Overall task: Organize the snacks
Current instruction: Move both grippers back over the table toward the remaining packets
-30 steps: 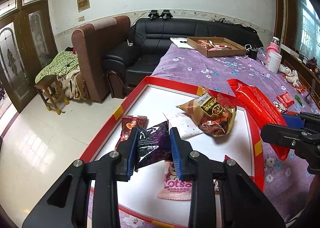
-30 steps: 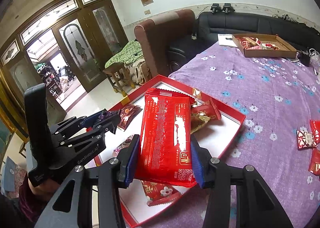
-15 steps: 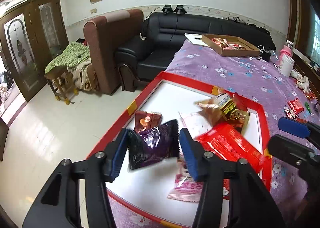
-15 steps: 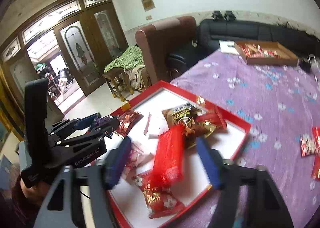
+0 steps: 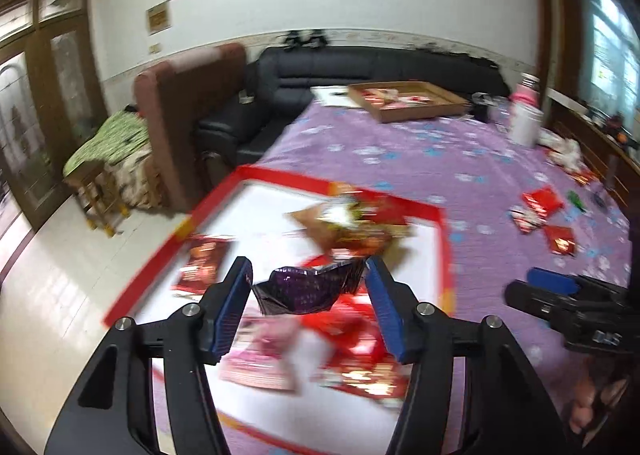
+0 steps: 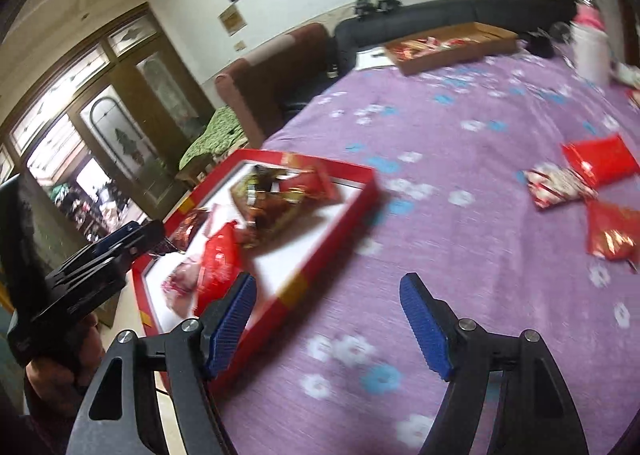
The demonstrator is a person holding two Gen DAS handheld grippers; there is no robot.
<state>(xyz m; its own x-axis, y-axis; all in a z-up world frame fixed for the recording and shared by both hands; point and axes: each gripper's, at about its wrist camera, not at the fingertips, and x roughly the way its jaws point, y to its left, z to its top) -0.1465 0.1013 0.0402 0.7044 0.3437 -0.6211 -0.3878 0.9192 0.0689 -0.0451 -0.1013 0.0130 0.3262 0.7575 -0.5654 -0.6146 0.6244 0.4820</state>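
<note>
My left gripper (image 5: 308, 271) hovers over the red-rimmed white tray (image 5: 444, 255) with its jaws opening. A crumpled purple packet (image 5: 310, 291) hangs loose between its blue pads. In the tray lie a gold-brown packet (image 5: 348, 231), a brown packet (image 5: 202, 267), a pink packet (image 5: 260, 359) and a long red packet (image 6: 218, 267). Just right of the tray (image 6: 332, 251), my right gripper (image 6: 328, 287) stands open over the purple cloth with nothing between its fingers. Loose red snacks (image 6: 600, 163) lie on the cloth at the right.
A cardboard box (image 5: 408, 101) of snacks sits at the table's far end, with a white cup (image 5: 526, 123) to its right. A black sofa (image 5: 360, 67) and a brown armchair (image 5: 180, 115) stand behind. The table edge drops to the tiled floor on the left.
My right gripper opened, left the long red packet in the tray and swung right over the cloth. My left gripper's jaws spread apart around the purple packet.
</note>
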